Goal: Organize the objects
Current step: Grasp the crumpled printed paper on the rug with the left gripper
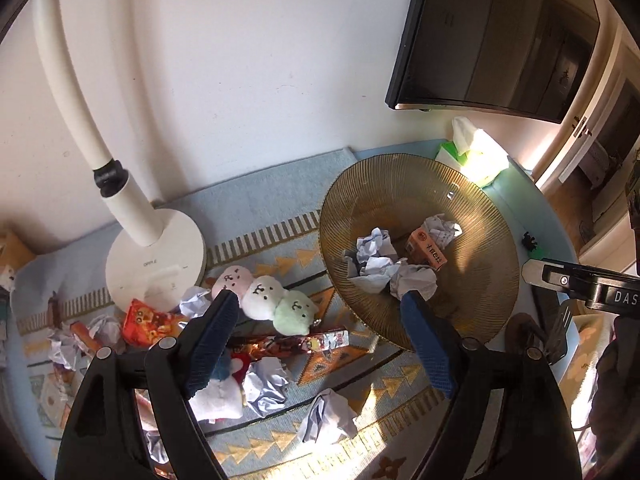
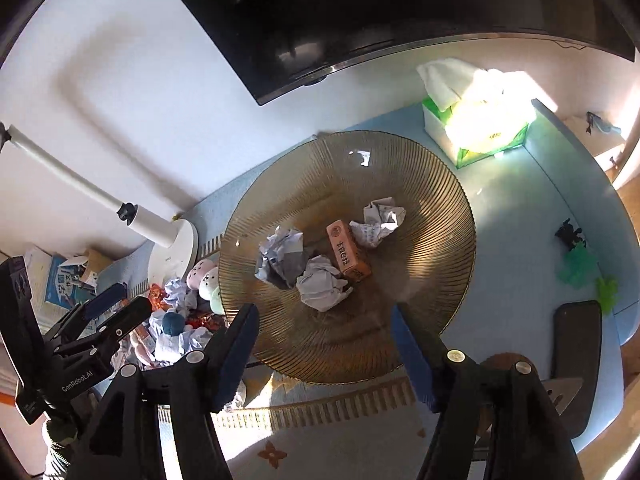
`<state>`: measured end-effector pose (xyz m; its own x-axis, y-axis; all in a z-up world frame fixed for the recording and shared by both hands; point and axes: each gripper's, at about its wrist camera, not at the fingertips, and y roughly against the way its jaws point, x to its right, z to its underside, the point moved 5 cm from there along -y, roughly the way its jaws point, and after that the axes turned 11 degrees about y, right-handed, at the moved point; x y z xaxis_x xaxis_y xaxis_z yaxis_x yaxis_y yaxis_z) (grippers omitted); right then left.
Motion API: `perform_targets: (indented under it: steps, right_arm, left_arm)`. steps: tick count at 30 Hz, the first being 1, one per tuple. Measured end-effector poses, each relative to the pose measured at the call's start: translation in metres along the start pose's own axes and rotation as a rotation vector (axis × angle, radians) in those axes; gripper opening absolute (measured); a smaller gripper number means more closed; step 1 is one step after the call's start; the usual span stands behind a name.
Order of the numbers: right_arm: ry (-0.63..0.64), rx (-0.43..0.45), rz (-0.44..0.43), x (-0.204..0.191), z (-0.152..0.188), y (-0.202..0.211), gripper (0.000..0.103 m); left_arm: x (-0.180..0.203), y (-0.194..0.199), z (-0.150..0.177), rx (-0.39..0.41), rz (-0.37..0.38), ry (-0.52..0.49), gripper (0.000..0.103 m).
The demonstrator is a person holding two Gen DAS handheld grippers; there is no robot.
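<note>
- Progress looks partial: the ribbed amber bowl already holds several crumpled papers and a small orange box.
- More paper wads, snack wrappers and a plush toy still litter the desk.
- Left claw and right claw both hang with fingers apart, empty.

A white lamp stood on the patterned mat, its base against the wall. A dark screen hung on the wall above the table. A tissue box sat in sunlight at the far edge. A black phone lay flat, right side.
</note>
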<state>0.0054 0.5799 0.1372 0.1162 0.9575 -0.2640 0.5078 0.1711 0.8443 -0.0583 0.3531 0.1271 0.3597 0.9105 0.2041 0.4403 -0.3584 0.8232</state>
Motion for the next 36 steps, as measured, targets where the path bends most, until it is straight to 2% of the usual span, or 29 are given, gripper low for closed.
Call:
perform_targets:
  steps: [6, 13, 17, 19, 22, 24, 26, 29, 30, 33, 36]
  right_arm:
    - [0.070, -0.022, -0.041, -0.043, 0.009, -0.005, 0.067]
    - [0.129, -0.069, -0.097, -0.097, 0.018, -0.026, 0.067]
    - [0.172, -0.098, -0.124, -0.132, 0.024, -0.041, 0.067]
    - [0.187, -0.116, -0.134, -0.148, 0.028, -0.051, 0.067]
    - [0.192, -0.164, -0.136, -0.163, 0.040, -0.071, 0.067]
    - [0.179, -0.212, -0.129, -0.167, 0.051, -0.086, 0.067]
    - [0.166, -0.246, -0.121, -0.167, 0.062, -0.097, 0.067]
    - [0.158, -0.295, -0.078, -0.161, 0.077, -0.110, 0.067]
    - [0.151, -0.311, -0.070, -0.158, 0.081, -0.114, 0.067]
    - [0.140, -0.342, -0.045, -0.152, 0.091, -0.126, 0.067]
    - [0.118, -0.356, -0.040, -0.148, 0.097, -0.133, 0.067]
  left_arm:
    - [-0.066, 0.035, 0.018, 0.043, -0.054, 0.112, 0.082]
    - [-0.179, 0.071, 0.034, 0.067, -0.177, 0.330, 0.082]
    - [-0.234, 0.087, 0.047, 0.066, -0.238, 0.398, 0.083]
    - [-0.256, 0.089, 0.055, 0.041, -0.217, 0.441, 0.087]
    - [-0.276, 0.081, 0.076, -0.054, -0.094, 0.509, 0.090]
    - [-0.282, 0.069, 0.092, -0.116, -0.033, 0.538, 0.089]
    - [-0.285, 0.060, 0.108, -0.158, -0.006, 0.548, 0.089]
    - [-0.277, 0.052, 0.122, -0.176, 0.058, 0.567, 0.089]
    - [-0.268, 0.048, 0.122, -0.179, 0.087, 0.547, 0.089]
    - [-0.232, 0.034, 0.112, -0.179, 0.086, 0.386, 0.089]
    - [-0.197, 0.005, 0.108, -0.255, 0.086, 0.238, 0.089]
